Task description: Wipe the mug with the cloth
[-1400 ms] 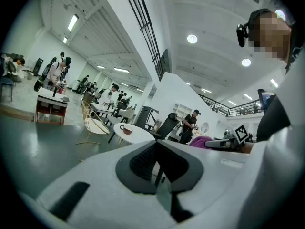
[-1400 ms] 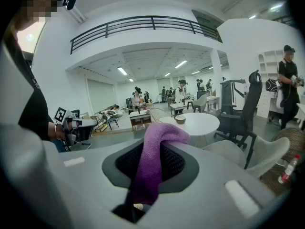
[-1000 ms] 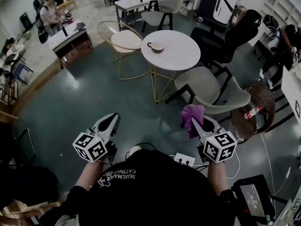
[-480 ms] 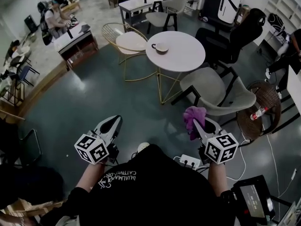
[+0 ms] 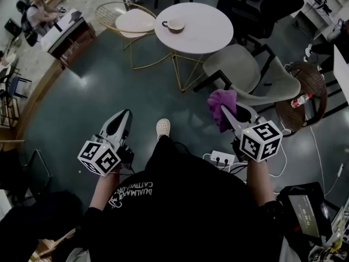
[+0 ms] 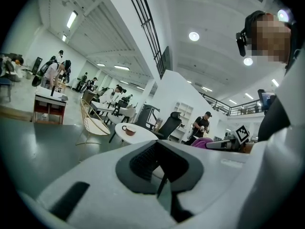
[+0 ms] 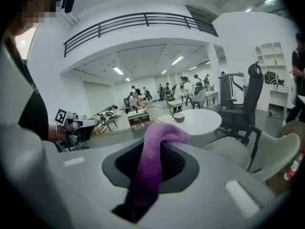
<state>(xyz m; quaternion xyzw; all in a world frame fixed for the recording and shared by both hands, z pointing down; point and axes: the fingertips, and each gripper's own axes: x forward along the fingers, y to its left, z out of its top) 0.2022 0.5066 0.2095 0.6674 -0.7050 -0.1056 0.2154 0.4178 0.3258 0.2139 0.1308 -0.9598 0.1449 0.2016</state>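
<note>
A brown mug (image 5: pixel 174 24) stands on a saucer on the round white table (image 5: pixel 204 34), far ahead of both grippers; it shows small in the left gripper view (image 6: pixel 128 130) and the right gripper view (image 7: pixel 179 117). My right gripper (image 5: pixel 230 115) is shut on a purple cloth (image 5: pixel 220 106), which drapes over its jaws (image 7: pixel 151 165). My left gripper (image 5: pixel 121 120) is shut with nothing in it, held low on the left, well short of the table.
A gold wire chair (image 5: pixel 130 22) stands left of the table, a grey padded chair (image 5: pixel 245 72) and a black office chair (image 5: pixel 256 10) to its right. A wicker side table (image 5: pixel 305 91) holds a bottle. A power strip (image 5: pixel 221 158) and cables lie on the floor.
The person has stepped forward: a shoe now shows on the floor between the grippers, and the table has drawn closer and shifted left. Both grippers keep their grip and pose.
</note>
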